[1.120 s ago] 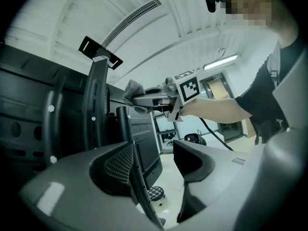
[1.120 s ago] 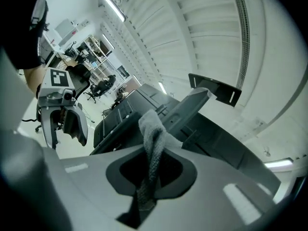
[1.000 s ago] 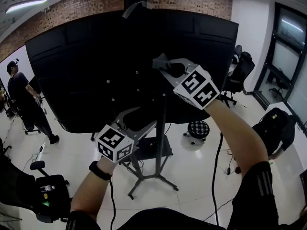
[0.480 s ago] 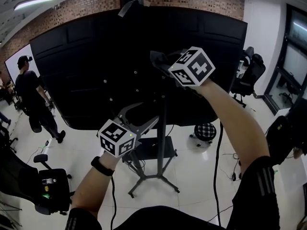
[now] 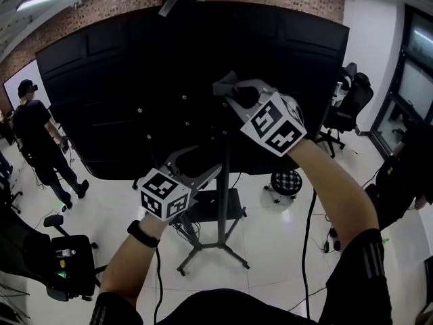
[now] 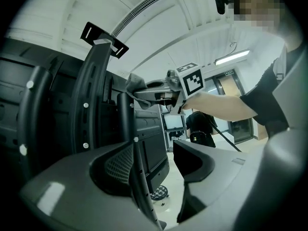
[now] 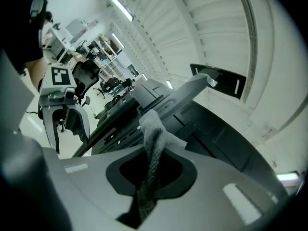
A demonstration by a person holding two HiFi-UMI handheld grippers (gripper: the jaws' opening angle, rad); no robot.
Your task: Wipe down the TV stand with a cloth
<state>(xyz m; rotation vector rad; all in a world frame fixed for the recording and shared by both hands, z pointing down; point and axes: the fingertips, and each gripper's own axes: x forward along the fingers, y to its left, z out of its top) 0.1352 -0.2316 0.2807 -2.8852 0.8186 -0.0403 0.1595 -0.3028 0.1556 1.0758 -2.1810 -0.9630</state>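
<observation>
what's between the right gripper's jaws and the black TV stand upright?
A grey knitted cloth, clamped in the right gripper and sticking out toward the black stand upright. Right gripper view shows it; contact with the upright can't be told.

Bright, even illumination came from long white ceiling tube lights (image 5: pixel 49 1) overhead. The glossy white floor (image 5: pixel 270 229) carried soft reflections and faint shadows. The large matte black television back panel (image 5: pixel 101 80) registered almost without detail. All three views showed strong fisheye curvature and dark vignetted corners. In both gripper views the near jaw surfaces were blurred, whereas the grey woven cloth (image 7: pixel 153 138) was rendered moderately sharp.
</observation>
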